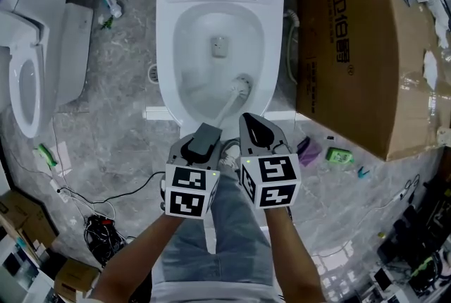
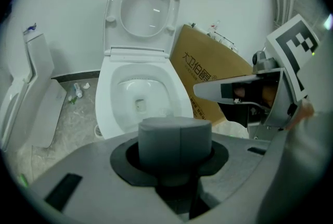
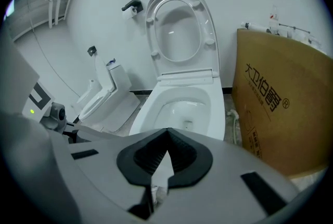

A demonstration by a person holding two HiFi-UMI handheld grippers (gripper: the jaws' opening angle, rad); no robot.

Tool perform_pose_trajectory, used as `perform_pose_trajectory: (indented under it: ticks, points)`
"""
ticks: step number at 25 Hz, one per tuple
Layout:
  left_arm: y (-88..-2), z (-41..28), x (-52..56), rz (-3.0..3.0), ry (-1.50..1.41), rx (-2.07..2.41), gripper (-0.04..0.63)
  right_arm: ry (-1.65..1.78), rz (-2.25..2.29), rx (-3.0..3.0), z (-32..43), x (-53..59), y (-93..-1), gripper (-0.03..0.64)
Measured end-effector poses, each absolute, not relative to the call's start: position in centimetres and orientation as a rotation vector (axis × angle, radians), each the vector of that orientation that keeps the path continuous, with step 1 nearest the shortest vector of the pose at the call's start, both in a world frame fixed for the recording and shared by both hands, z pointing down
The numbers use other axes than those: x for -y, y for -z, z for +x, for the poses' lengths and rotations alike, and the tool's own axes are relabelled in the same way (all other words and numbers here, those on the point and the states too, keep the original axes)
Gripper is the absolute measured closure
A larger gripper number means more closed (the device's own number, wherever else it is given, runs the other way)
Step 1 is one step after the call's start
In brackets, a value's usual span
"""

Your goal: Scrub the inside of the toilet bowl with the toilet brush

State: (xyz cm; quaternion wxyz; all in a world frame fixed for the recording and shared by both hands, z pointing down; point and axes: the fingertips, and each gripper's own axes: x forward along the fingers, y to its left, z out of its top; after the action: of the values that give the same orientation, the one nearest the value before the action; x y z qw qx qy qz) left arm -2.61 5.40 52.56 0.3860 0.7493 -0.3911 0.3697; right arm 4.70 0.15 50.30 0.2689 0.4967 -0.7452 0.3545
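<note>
Head view: the person is standing right at the front of the white ceramic toilet bowl (image 1: 163,41). Its seat and lid are tipped up, and both grippers are hanging side by side just short of the front rim. The left gripper (image 1: 203,142) is clamping the grey top end of the white long-handled toilet brush (image 1: 230,106). The shaft is slanting away and to the right into the bowl, and its round bristle head is resting low on the front right part of the inside wall. The right gripper (image 1: 251,127) is sitting just beside the left one, pointing at the bowl and touching nothing. A big brown cardboard box (image 1: 352,34) is standing close on the toilet's right. A second white toilet (image 1: 28,76) is standing well apart on the left of the grey marbled floor (image 1: 106,132).

Left gripper view: the jaws are gripping tight on the brush's thick grey cylindrical handle cap, which is filling the space between them. The bowl is lying open beyond it, and the right gripper is showing at the right edge.

Right gripper view: the jaws are pressing together at their tips, leaving only a thin sliver of gap behind, and nothing is sitting in their grip. The bowl is lying straight ahead, with the box to its right and the second toilet off to the left.
</note>
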Motion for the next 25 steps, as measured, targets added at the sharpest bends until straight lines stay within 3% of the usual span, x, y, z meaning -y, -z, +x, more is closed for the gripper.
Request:
perform_pose_trajectory:
  ticks: [25]
  points:
    - [-57.0, -2.5, 1.7, 2.016, -0.998, 1.033, 0.437, -1.041, 1.358, 1.972, 3.5, 1.4, -52.3, 0.618]
